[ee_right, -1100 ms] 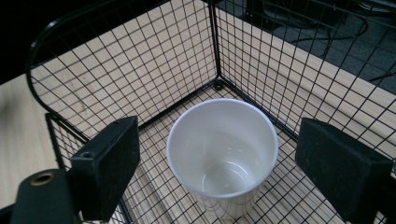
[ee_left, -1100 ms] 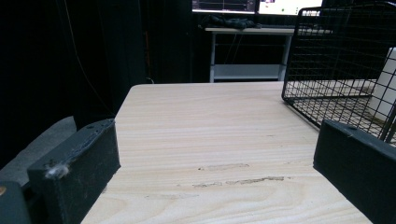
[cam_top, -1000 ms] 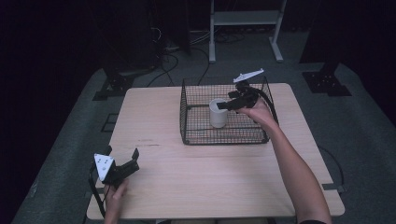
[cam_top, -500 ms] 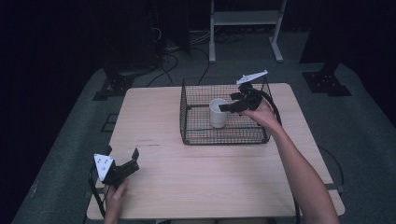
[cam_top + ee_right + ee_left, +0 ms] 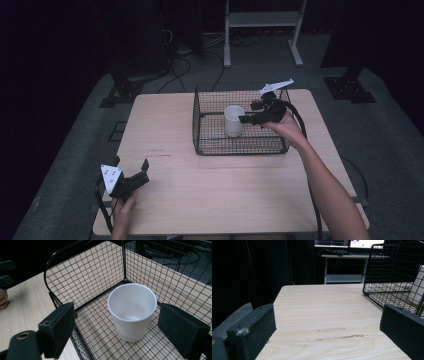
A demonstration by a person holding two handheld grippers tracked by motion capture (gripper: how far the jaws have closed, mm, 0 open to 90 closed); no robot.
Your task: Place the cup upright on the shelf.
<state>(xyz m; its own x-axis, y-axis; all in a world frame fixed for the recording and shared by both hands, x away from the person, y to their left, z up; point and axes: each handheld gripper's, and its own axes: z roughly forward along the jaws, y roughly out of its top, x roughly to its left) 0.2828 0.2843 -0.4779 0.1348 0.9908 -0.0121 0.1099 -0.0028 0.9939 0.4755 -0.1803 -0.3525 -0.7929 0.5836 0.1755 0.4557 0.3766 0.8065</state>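
The right gripper [image 5: 246,119] hovers over the wire basket [image 5: 210,145] at the far right of the table [image 5: 200,200]. Its two black jaws are spread wide and hold nothing. In the right gripper view the right gripper [image 5: 117,322] looks down on a white cup [image 5: 132,310], which sits between and beyond the jaw pads [image 5: 60,327] with a clear gap on each side; nothing touches it.

The cup [image 5: 233,120] stands upright on the basket's mesh floor, near the middle. It is plain white, slightly tapered toward its base, with no handle in sight, and its inside looks empty. The basket [image 5: 85,272] is black wire with tall grid walls and a rounded top corner.

The left gripper [image 5: 131,170] rests low at the near left corner of the table, well apart from the basket. Its jaws are also spread wide, with bare wood between them in the left gripper view.
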